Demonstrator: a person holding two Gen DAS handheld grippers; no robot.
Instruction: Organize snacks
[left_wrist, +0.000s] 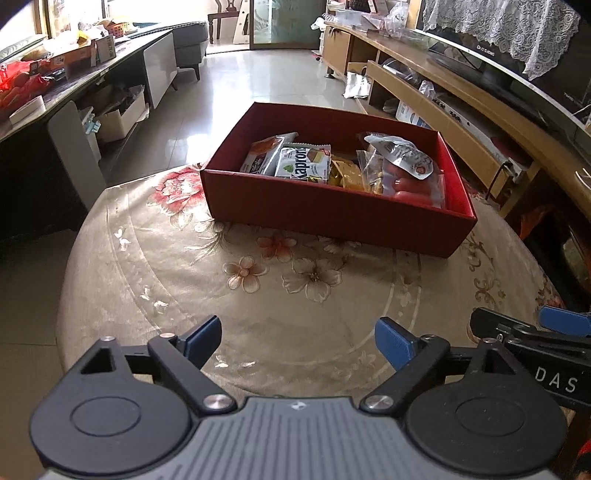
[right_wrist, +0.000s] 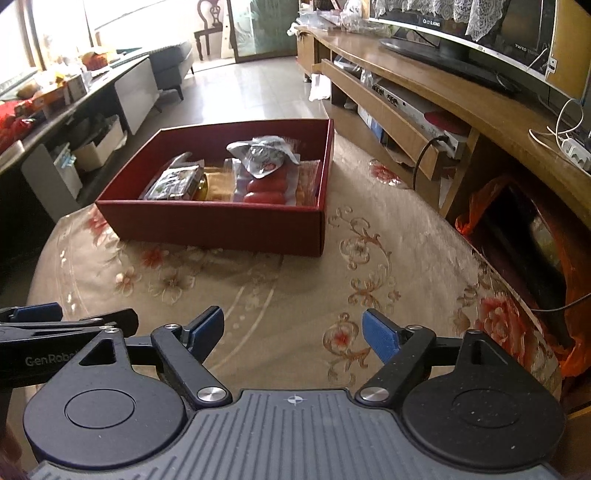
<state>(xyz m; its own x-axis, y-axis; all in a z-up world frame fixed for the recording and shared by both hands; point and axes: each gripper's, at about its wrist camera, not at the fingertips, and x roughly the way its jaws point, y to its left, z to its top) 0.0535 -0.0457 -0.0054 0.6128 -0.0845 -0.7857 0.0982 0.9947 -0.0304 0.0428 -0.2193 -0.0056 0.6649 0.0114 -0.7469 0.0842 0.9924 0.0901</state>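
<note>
A red cardboard box (left_wrist: 317, 212) stands at the far side of the round table, and its front wall shows in the right wrist view (right_wrist: 221, 225). It holds several snack packs: a white Kapron packet (left_wrist: 303, 167), a sausage pack (left_wrist: 412, 184) and a silver pouch (left_wrist: 404, 155) lying on top, which also shows in the right wrist view (right_wrist: 264, 155). My left gripper (left_wrist: 297, 341) is open and empty, low over the near part of the table. My right gripper (right_wrist: 293, 334) is open and empty beside it, to its right.
The round table has a floral cloth (left_wrist: 258, 280). A wooden TV stand (right_wrist: 443, 85) with a television runs along the right. A dark counter (left_wrist: 55, 88) with clutter stands at the left. Tiled floor (left_wrist: 258, 81) lies beyond the table.
</note>
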